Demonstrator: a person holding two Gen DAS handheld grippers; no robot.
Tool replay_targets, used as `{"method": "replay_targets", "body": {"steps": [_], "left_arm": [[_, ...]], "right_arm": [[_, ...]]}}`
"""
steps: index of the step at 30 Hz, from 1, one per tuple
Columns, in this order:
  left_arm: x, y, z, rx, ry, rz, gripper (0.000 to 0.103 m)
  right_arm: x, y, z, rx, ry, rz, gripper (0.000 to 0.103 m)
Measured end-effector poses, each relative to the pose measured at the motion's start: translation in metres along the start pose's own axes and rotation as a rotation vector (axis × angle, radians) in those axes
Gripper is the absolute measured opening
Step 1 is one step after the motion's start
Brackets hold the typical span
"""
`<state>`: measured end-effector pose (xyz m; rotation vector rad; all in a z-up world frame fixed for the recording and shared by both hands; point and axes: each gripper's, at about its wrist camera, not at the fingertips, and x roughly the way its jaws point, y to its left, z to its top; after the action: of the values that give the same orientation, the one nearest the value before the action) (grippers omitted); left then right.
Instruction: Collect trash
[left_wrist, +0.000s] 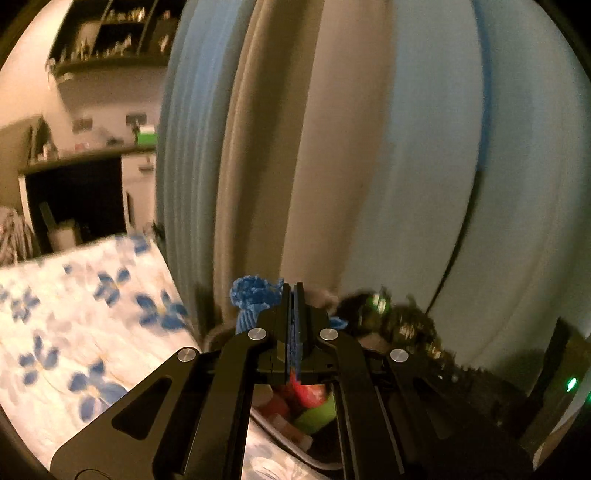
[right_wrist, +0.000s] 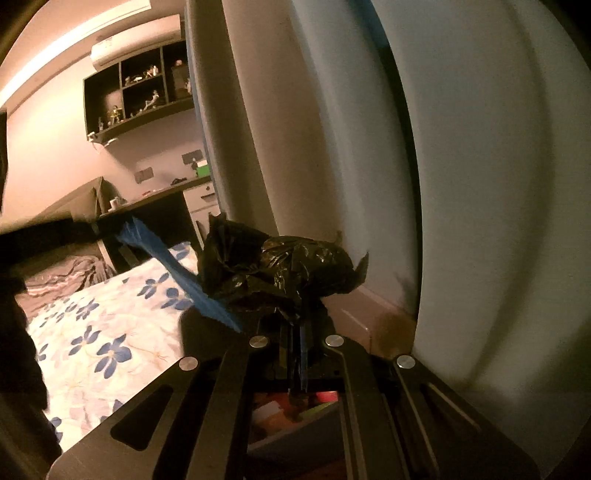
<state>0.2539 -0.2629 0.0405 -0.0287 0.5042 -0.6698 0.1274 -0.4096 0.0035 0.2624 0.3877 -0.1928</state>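
Right wrist view. Item: black trash bag (right_wrist: 280, 269), at twelve o'clock from your right gripper (right_wrist: 297, 343), over the floral bed (right_wrist: 92, 332). Its blue drawstring (right_wrist: 177, 273) runs to ten o'clock. Right fingers clamped together on drawstring and bag plastic; left gripper (left_wrist: 293, 295) likewise pinched on blue drawstring. Risk: pulling apart too hard likely tears the thin plastic or slips the band, spilling the colourful contents.

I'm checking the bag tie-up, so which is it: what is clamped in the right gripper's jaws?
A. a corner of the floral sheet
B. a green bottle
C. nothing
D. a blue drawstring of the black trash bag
D: in the right wrist view the right gripper is shut on a blue drawstring under the black bag.
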Motion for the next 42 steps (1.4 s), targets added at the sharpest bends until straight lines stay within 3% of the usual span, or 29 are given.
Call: {"method": "replay_targets", "body": {"steps": [3,4,6,8,10,14,19,23,25,33,42], "left_arm": [[0.019,0.008,-0.023,-0.005,0.070,0.003,0.001],[0.021,0.010,-0.028,-0.004,0.082,0.006,0.006],[0.023,0.015,-0.037,-0.007,0.108,0.016,0.029],[0.017,0.022,-0.042,-0.026,0.099,0.033,0.071],[0.005,0.030,-0.045,-0.037,0.061,0.063,0.079],[-0.015,0.040,-0.050,-0.035,0.037,0.140,0.094],[-0.049,0.046,-0.067,0.022,0.002,0.307,0.097],[-0.083,0.054,-0.081,0.017,-0.004,0.411,0.097],[-0.103,0.059,-0.088,-0.009,-0.008,0.424,0.097],[-0.173,0.072,-0.108,-0.071,-0.046,0.446,0.097],[-0.224,0.081,-0.133,-0.107,-0.055,0.493,0.097]], "right_arm": [[0.010,0.002,-0.006,-0.011,0.019,0.006,0.003],[0.014,0.003,-0.007,-0.016,0.025,0.008,0.003],[0.021,0.007,-0.010,-0.028,0.045,0.022,0.004],[0.025,0.009,-0.011,-0.031,0.060,0.032,0.011],[0.026,0.010,-0.012,-0.029,0.061,0.039,0.038],[0.020,0.011,-0.011,-0.027,0.043,0.042,0.045],[0.000,0.025,-0.010,-0.078,-0.002,0.054,0.078],[-0.021,0.046,-0.015,-0.124,-0.041,0.059,0.089],[-0.030,0.055,-0.019,-0.133,-0.049,0.057,0.097],[-0.066,0.096,-0.033,-0.190,-0.079,0.079,0.097],[-0.102,0.129,-0.058,-0.215,-0.047,0.106,0.097]]}}
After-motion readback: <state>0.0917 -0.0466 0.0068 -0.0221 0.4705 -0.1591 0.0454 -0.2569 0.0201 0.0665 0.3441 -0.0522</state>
